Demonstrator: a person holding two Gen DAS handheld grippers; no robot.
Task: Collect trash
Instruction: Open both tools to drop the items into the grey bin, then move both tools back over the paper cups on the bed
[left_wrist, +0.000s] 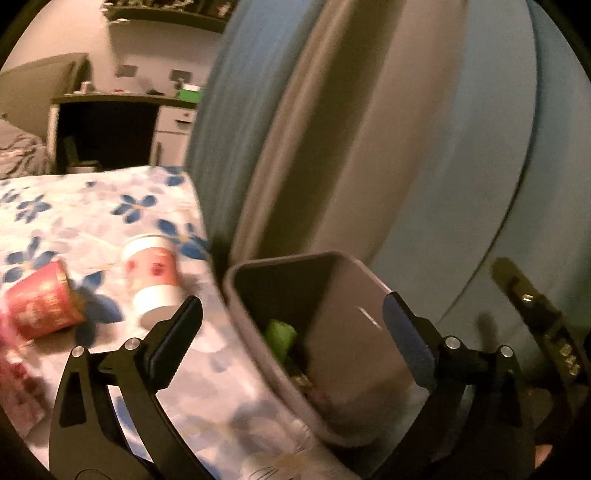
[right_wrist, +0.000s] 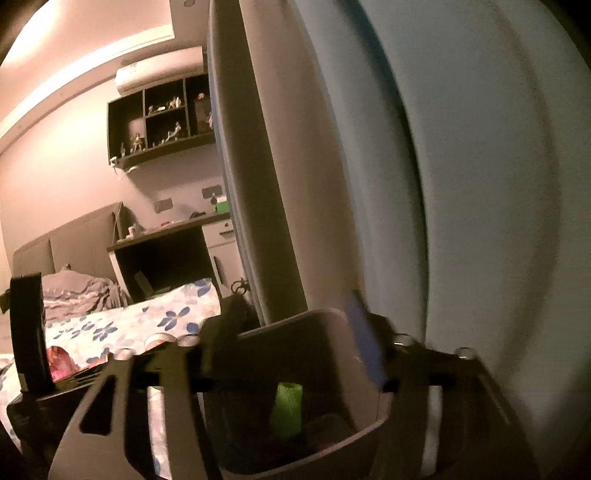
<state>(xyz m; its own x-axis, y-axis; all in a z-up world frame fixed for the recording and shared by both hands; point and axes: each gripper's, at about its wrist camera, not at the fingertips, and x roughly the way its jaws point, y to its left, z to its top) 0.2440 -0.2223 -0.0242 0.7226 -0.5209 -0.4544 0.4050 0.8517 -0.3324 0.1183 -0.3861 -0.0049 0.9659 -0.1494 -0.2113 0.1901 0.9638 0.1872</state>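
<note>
In the left wrist view a grey bin stands at the edge of a floral cloth. A green piece of trash and other scraps lie inside it. My left gripper is open wide over the bin's mouth, with nothing between its pads. A red cup lies on its side on the cloth, and a white cup with a red pattern lies beside it. In the right wrist view my right gripper is open with its fingers on either side of the bin's far wall, and the green trash lies below.
A blue-grey panel rises right behind the bin. A dark desk and a bed stand at the back. Pink wrappers lie on the cloth. A black gripper part shows at the right edge.
</note>
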